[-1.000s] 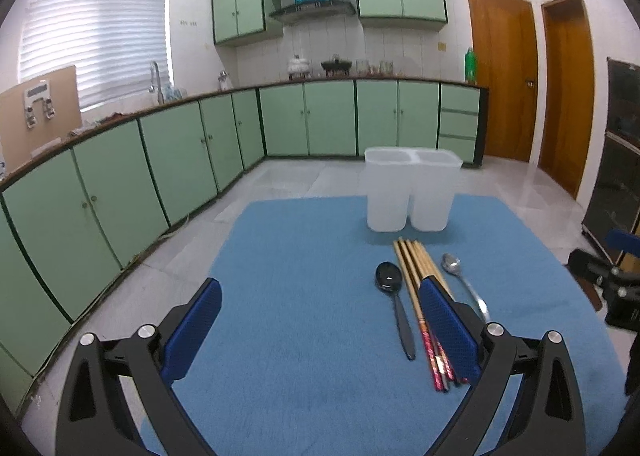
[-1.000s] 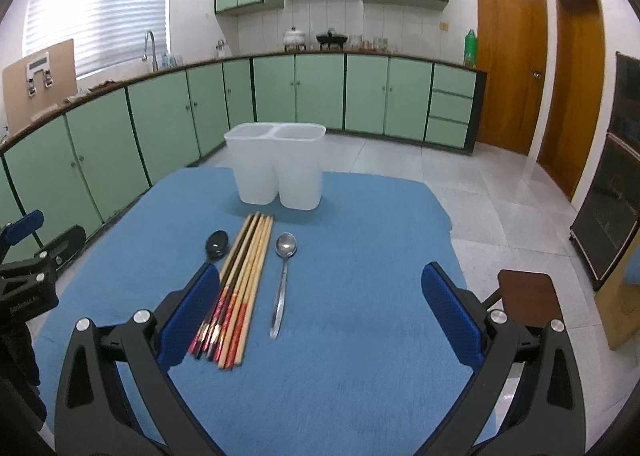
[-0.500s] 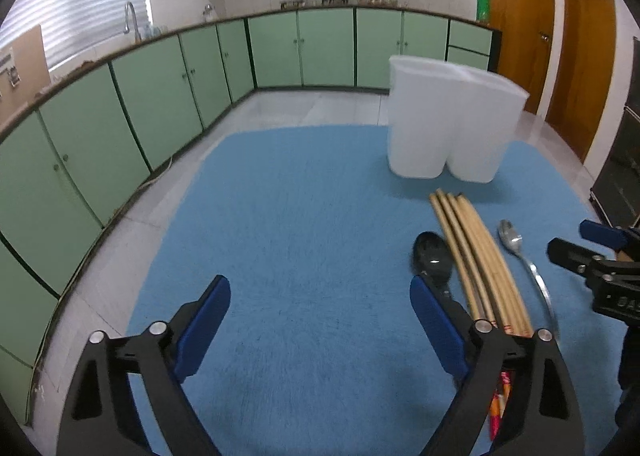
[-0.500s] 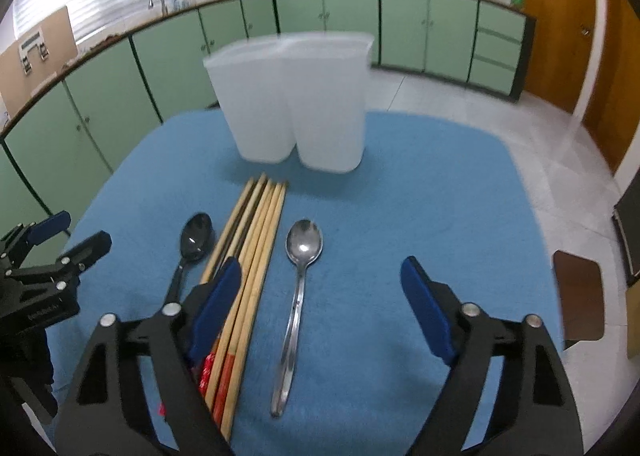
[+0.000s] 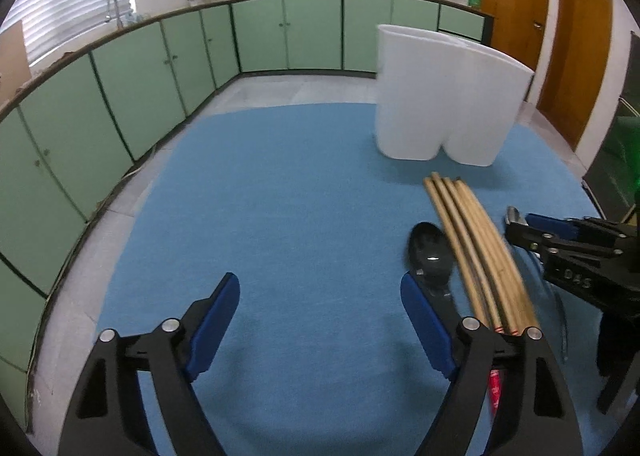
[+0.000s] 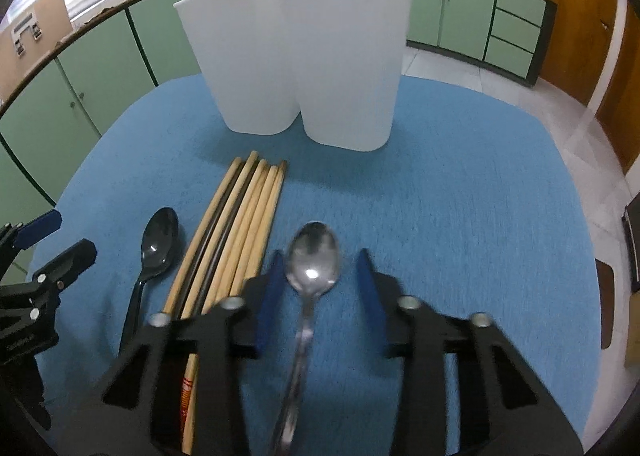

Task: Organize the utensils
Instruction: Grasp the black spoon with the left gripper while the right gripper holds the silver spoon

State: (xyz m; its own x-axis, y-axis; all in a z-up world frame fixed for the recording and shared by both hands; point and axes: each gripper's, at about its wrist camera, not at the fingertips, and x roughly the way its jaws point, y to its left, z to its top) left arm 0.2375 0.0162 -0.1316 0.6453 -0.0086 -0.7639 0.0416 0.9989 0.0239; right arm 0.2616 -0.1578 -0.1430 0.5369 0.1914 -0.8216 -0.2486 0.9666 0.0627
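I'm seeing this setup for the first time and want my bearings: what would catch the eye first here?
First, the right gripper, its jaws open on either side of the silver spoon lying on the blue mat. Left of that spoon lie the bundled wooden chopsticks and then a black spoon. Behind them stands a tall white two-compartment holder, and the left gripper hangs open over bare mat.
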